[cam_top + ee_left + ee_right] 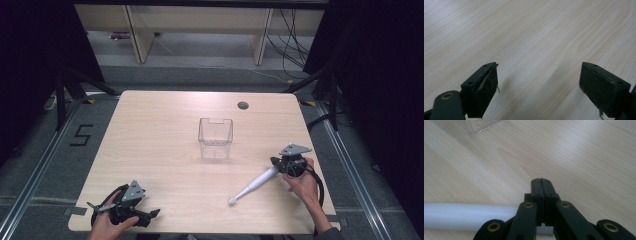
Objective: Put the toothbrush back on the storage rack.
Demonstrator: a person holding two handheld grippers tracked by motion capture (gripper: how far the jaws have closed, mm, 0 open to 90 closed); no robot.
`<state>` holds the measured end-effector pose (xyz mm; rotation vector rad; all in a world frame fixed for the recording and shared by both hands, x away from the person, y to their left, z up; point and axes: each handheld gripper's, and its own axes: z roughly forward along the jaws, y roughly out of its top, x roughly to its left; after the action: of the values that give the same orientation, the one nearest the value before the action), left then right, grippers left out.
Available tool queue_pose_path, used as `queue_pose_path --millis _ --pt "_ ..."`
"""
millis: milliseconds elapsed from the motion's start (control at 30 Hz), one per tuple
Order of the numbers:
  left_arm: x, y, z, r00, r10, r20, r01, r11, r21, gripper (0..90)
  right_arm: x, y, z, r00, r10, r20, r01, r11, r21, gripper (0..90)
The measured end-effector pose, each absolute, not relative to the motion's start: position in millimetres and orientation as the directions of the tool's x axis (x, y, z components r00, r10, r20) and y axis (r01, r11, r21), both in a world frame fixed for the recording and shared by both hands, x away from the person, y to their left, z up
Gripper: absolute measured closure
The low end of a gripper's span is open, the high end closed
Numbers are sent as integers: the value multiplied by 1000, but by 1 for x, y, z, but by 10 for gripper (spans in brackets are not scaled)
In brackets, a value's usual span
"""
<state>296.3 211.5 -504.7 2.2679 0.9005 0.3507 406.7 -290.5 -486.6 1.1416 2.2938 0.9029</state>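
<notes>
A clear plastic container stands upright at the middle of the wooden table; its corner shows at the top of the right gripper view. A white rod with a rounded tip lies on the table at the right. My right gripper sits at the rod's far end, jaws pressed together with nothing between them; the rod passes under the gripper's linkage. My left gripper rests near the front left edge, jaws wide open over bare wood.
A round cable hole is set in the table near its far edge. Black curtains and stand legs flank the table, and wooden furniture legs and cables stand on the floor beyond it.
</notes>
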Motion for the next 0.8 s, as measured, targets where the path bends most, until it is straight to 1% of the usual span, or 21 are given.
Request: queue_pose_path --millis 200,333,533,800 --pt "296 212 -505 729 684 7 506 -545 669 149 408 -295 -489 -599 794 -102 530 489 693 900" --pt "296 212 -505 729 685 6 506 -543 670 149 407 -294 -489 -582 809 -83 551 467 691 900" --pt "296 212 -504 728 686 6 506 -542 671 149 404 -298 -489 -603 792 -89 539 488 687 900" --pt "296 212 -505 726 688 3 509 -540 670 149 393 -308 -489 -582 812 -43 574 447 686 900"
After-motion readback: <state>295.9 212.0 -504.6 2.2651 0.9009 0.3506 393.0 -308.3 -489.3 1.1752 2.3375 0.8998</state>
